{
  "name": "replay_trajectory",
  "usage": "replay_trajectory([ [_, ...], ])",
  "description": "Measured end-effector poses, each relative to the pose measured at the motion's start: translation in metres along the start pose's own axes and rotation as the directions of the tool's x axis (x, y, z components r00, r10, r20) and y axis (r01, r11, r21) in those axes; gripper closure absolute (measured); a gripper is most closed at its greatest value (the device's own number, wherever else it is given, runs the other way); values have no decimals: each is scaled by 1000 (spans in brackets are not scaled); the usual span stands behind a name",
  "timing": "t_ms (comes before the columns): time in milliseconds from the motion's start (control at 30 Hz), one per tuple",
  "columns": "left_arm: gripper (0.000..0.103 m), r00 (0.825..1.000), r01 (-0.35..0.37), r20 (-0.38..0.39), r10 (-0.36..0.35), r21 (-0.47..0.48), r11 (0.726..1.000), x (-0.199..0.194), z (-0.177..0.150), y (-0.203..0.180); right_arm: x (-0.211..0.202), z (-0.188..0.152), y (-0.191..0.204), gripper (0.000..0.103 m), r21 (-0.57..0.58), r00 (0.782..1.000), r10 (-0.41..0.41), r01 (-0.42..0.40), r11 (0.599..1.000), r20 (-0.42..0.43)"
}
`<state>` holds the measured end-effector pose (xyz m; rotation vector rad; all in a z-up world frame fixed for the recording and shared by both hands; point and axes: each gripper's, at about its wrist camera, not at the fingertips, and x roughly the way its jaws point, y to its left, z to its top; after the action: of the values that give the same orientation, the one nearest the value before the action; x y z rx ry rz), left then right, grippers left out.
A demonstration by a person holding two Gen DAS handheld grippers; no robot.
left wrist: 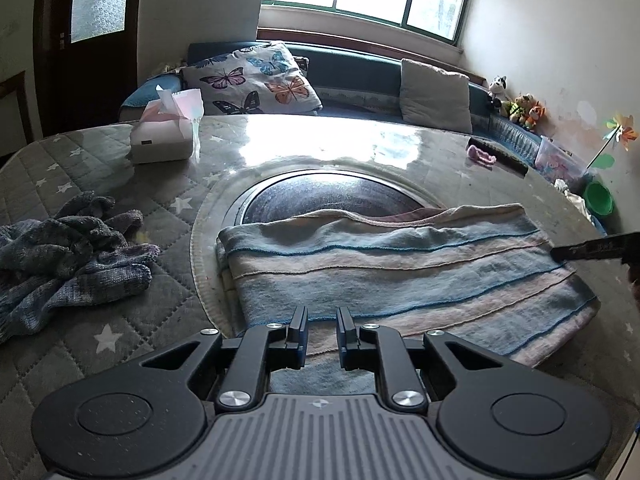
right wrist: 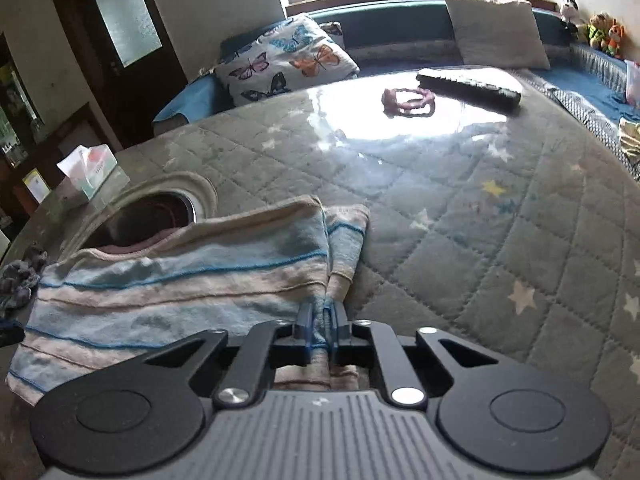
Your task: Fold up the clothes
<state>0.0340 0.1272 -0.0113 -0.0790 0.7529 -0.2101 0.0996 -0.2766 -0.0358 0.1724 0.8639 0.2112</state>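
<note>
Soft, stripy cloth is what I work with here: a towel (left wrist: 400,268) with blue, pink and cream bands. It lies folded across the middle of the left view, partly over the round hole in the table (left wrist: 72,184). In the right view the towel (right wrist: 168,292) fills the lower left.

My right gripper (right wrist: 322,320) is pinched tight on the towel's right edge, where a few layers bunch up between the fingers. My left gripper (left wrist: 322,322) has its fingers a little apart with nothing between them. It sits just over the near edge of the towel, at the bottom middle of its view.

I think the towel is light and floppy. It will sag and slide if I lift only one side. It looks thick and a bit fuzzy, so it should not slip out of a firm pinch. It will not break.

I would take hold at the edges or corners, and grab all the layers at once so the fold stays neat. My left gripper could pinch the near edge right in front of it.

A grey knitted pile (left wrist: 68,256) lies at the left of the left view, well apart from the towel.
</note>
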Motion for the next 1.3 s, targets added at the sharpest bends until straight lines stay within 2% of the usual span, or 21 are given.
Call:
replay_trajectory([
  [67, 87, 1000, -1, -4, 1, -3, 1000, 3, 0, 2, -8, 5, 7, 99, -8, 1000, 10, -10, 1000, 9],
  [233, 87, 1000, -6, -10, 5, -13, 1000, 10, -2, 7, -35, 24, 41, 100, -47, 995, 92, -91, 995, 24],
  [400, 87, 1000, 3, 4, -3, -24, 1000, 8, -4, 12, -43, 42, 90, 100, -75, 979, 203, -202, 976, -3],
  [600, 87, 1000, 4, 21, -3, -48, 999, 0, -9, 21, -26, 56, 168, 100, -139, 952, 294, -303, 943, -80],
  [767, 87, 999, -4, 33, 6, -74, 997, -8, -15, 31, -7, 49, 234, 100, -205, 939, 318, -339, 918, -130],
  [933, 87, 999, -16, 37, 20, -98, 995, -14, -21, 41, 15, 30, 282, 103, -210, 932, 321, -352, 912, -167],
  [1033, 87, 999, -24, 40, 29, -111, 994, -18, -24, 47, 27, 18, 299, 102, -197, 924, 342, -372, 907, -172],
  [1167, 87, 998, -35, 44, 41, -129, 991, -24, -28, 55, 30, 10, 307, 100, -188, 901, 394, -425, 885, -181],
  [1233, 87, 998, -40, 46, 47, -138, 990, -26, -30, 59, 25, 9, 304, 99, -228, 902, 390, -425, 876, -183],
  [1300, 87, 997, -44, 51, 52, -146, 988, -29, -31, 63, 19, 6, 301, 96, -298, 915, 357, -400, 867, -187],
])
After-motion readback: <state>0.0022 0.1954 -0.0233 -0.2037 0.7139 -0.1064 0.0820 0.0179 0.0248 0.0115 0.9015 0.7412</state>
